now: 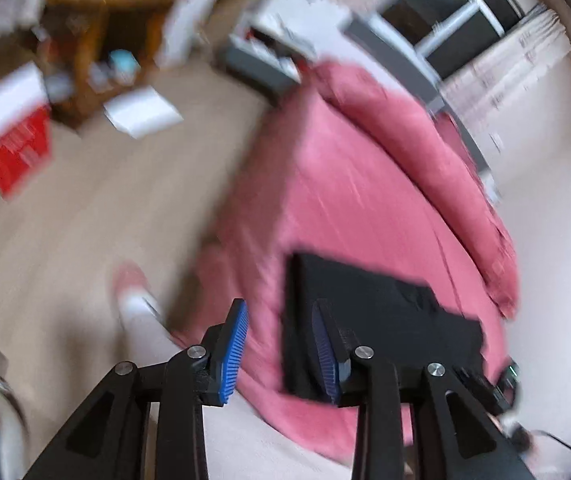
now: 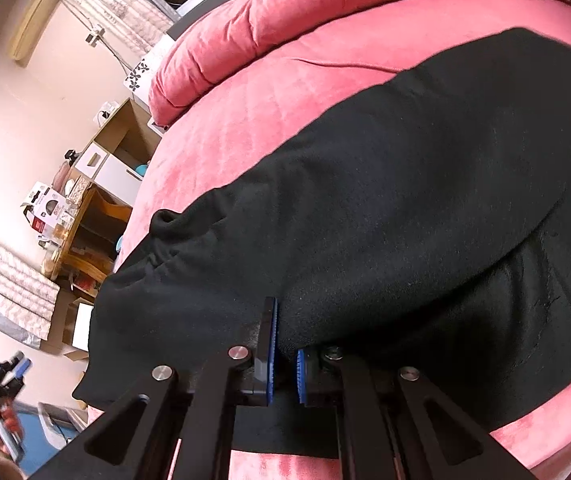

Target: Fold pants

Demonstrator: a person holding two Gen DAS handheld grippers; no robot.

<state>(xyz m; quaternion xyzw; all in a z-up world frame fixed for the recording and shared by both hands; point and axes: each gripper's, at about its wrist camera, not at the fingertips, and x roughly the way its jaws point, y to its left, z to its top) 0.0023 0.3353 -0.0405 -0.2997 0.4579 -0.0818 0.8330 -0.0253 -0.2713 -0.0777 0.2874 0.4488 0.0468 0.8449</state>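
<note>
The black pants (image 2: 385,208) lie folded on the pink bed (image 2: 245,112); in the left wrist view they show as a dark rectangle (image 1: 369,308) at the bed's near end. My left gripper (image 1: 281,354) is open and empty, held above the bed's edge with its blue pads apart. That view is motion-blurred. My right gripper (image 2: 283,354) sits low at the near edge of the pants, jaws narrowly apart with black fabric between the blue pads. The left gripper also shows far left in the right wrist view (image 2: 1,380), held in a hand.
A pink rolled quilt (image 2: 285,20) lies along the bed's far side. A wooden shelf (image 1: 97,40), a red and white box (image 1: 9,136) and a white box (image 1: 141,110) stand on the beige floor. A wooden stand (image 2: 85,232) with clutter is left of the bed.
</note>
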